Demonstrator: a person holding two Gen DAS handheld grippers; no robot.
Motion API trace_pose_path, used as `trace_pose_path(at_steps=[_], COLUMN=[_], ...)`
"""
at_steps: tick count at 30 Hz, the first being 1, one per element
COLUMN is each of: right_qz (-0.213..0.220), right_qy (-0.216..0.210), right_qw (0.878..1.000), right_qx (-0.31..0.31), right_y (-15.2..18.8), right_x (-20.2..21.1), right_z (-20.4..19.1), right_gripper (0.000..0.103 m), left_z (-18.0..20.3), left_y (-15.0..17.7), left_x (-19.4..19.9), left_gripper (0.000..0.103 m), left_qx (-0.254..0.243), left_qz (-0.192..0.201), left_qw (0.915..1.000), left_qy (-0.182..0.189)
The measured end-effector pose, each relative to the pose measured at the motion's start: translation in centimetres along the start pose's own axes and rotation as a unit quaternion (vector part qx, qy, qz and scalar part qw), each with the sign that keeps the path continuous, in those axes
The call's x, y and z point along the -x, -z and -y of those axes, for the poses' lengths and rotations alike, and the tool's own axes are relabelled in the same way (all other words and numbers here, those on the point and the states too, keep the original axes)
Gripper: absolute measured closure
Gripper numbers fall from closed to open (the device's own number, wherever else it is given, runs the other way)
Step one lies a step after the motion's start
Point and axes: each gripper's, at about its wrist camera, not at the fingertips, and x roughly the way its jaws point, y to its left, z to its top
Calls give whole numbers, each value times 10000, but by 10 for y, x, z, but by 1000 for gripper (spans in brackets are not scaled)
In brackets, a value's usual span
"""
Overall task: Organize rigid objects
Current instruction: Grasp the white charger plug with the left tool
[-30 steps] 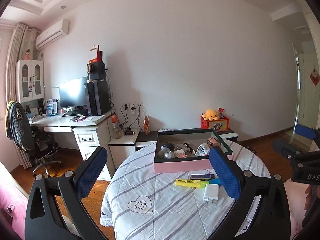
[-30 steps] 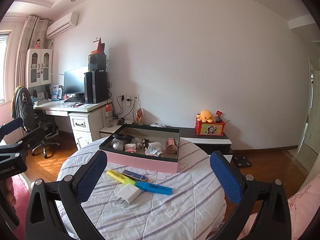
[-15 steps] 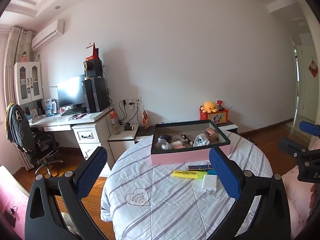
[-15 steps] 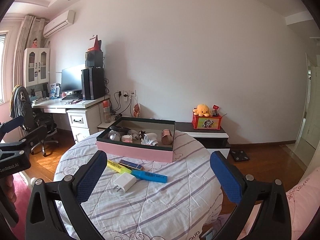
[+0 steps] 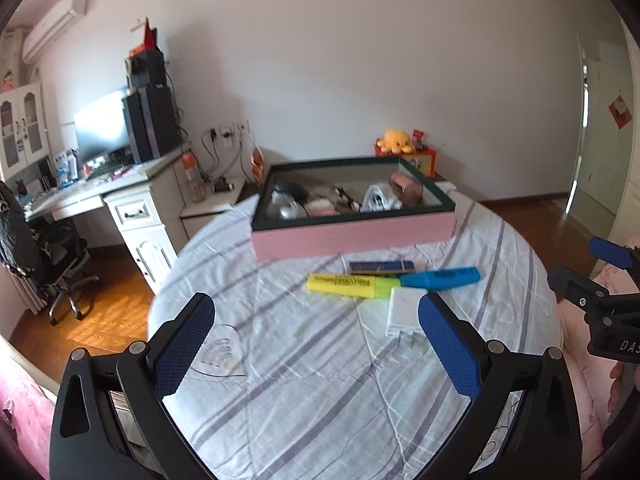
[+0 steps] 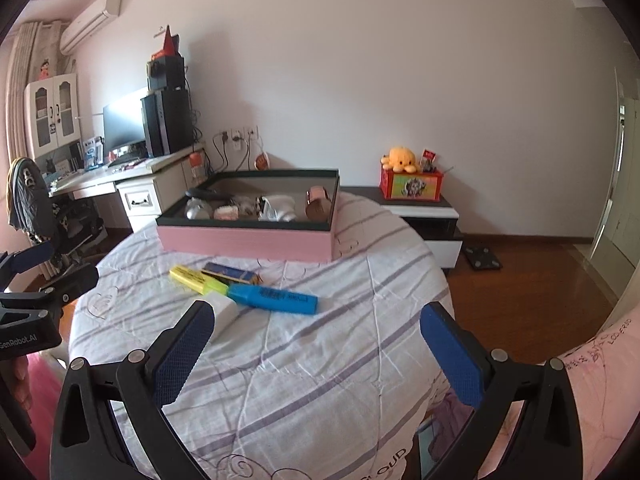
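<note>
Your left tongs [image 5: 316,340] hang spread wide above the near part of the bench [image 5: 320,400], gripping nothing, and your right tongs [image 6: 316,344] are spread wide and empty too, held over the same striped cloth from the other side. Both sit low and short of the loose pieces, which looks like a ready stance before choosing one.

Nearest to them is the white charger [image 5: 402,316], lying flat with its prongs toward you, just ahead of the left tongs' right-hand finger. Touching its far end lie the yellow highlighter [image 5: 346,285] and the blue highlighter [image 5: 440,278], tip to tip in a line, with a small dark blue box [image 5: 380,267] just behind them.

Beyond that cluster stands the pink tray [image 5: 352,236], already holding several small items, so it is probably where these four belong. The charger seems the easiest first pick, though its flat body will likely need a grip across the narrow sides.
</note>
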Motion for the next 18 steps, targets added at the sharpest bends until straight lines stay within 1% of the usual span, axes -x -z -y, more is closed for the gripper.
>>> trace_pose_path(at_steps=[5, 7, 16, 17, 18], right_qz=[-328, -418, -597, -600, -600], right_qy=[11, -10, -149, -158, -168], right_qw=[9994, 9990, 9979, 9979, 9979], right_qx=[-100, -134, -188, -188, -180], right_y=[11, 14, 18, 17, 17], right_x=[-31, -41, -68, -70, -71], right_z=[13, 18, 31, 31, 31], right_gripper=[0, 0, 0, 0, 0], left_z=[25, 33, 63, 65, 67], left_y=[9, 10, 19, 20, 21], left_x=[-41, -55, -107, -111, -113], left_gripper=[0, 0, 0, 2, 10], left_qx=[-181, -252, -490, -502, -514], left_qz=[-432, -558, -1117, -1151, -1158], left_qw=[9986, 9978, 9908, 9901, 9896], left_qy=[245, 272, 580, 628, 685])
